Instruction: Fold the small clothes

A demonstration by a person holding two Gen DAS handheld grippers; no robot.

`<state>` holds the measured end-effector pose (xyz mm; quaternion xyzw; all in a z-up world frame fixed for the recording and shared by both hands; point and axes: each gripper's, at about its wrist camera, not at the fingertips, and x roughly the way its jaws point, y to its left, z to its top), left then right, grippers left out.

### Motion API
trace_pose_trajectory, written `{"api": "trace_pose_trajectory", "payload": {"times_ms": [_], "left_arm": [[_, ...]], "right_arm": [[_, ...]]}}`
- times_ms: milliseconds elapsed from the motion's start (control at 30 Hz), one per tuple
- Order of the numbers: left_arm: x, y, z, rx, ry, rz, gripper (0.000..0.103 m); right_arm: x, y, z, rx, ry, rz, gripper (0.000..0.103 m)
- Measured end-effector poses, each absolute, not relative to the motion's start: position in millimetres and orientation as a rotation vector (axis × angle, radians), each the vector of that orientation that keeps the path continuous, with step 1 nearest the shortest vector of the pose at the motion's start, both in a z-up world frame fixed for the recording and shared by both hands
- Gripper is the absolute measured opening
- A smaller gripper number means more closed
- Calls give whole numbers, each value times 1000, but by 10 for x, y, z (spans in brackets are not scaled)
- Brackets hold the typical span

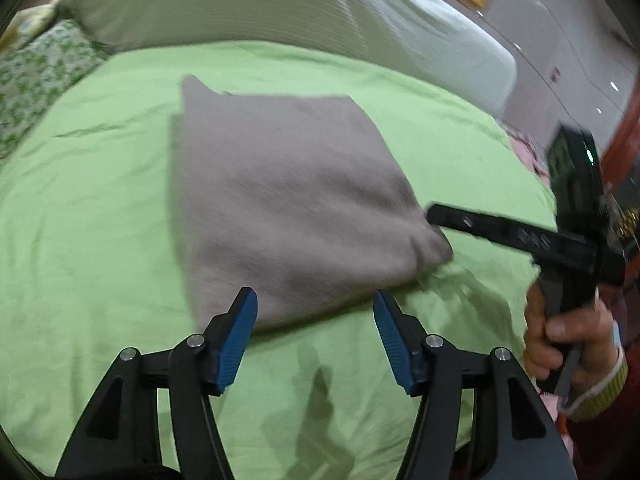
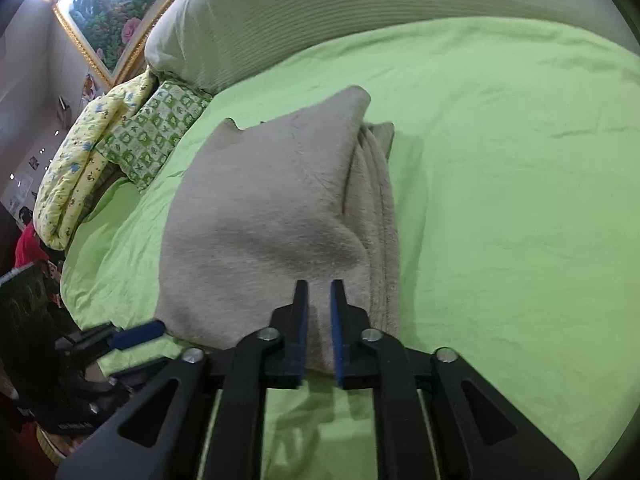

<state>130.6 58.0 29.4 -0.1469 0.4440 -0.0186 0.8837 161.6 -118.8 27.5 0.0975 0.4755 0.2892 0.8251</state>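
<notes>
1. The grey cloth (image 2: 272,216) is sitting mid-bed on the green sheet (image 2: 500,200), already folded down into a thick pad. You can see the stacked layers along its right edge in the right wrist view, so I'd say the folding itself is mostly done.

2. The right gripper (image 2: 319,286) has its fingers pulled in close with a fold of the cloth's near corner pinched between them. It's clamped on the fabric, not just resting there. That corner looks a bit lifted and bunched, which makes sense if the point is to drag or flip that end over.

3. The left gripper (image 1: 316,300) is spread wide and holding nothing. It hovers just off the near edge of the cloth, fingers either side of that edge. My guess is it's parked there to pin or catch the fabric while the other one pulls.

4. The sheet is soft and a little wrinkled, so the cloth could slide rather than fold cleanly. Probably why one side gets held.

5. The white pillow (image 1: 280,4) and the patterned quilt (image 2: 92,152) are up by the head of the bed, well apart from the cloth, so there's room to work.

6. Both views are a bit motion-blurred, so the exact grip depth is hard to call.
</notes>
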Motion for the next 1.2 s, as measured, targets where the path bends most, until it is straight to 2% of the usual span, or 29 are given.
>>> {"api": "trace_pose_trajectory", "payload": {"times_ms": [33, 67, 300, 400, 467, 533, 600, 800, 1200], "left_arm": [[1309, 628, 326, -313, 916, -18, 69], [1340, 677, 352, -321, 909, 8, 75], [1489, 1041, 492, -368, 876, 152, 75], [1496, 1044, 575, -331, 853, 240, 80], [1489, 1003, 603, -306, 848, 270, 80], [1459, 944, 626, -276, 847, 288, 83], [1435, 870, 636, -250, 847, 300, 83], [1300, 691, 634, -229, 849, 310, 84], [1004, 645, 658, -166, 775, 360, 85]], "right_arm": [[1616, -1187, 310, 212, 998, 608, 51], [1600, -1211, 342, 217, 980, 605, 54], [1699, -1049, 580, 202, 916, 617, 55], [1666, -994, 705, 209, 884, 632, 55], [1597, -947, 780, 176, 858, 626, 61], [1512, -909, 839, 142, 826, 624, 75], [1438, -899, 874, 113, 797, 615, 81], [1308, -985, 860, 78, 779, 580, 85], [1123, -1185, 730, 95, 773, 559, 86]]}}
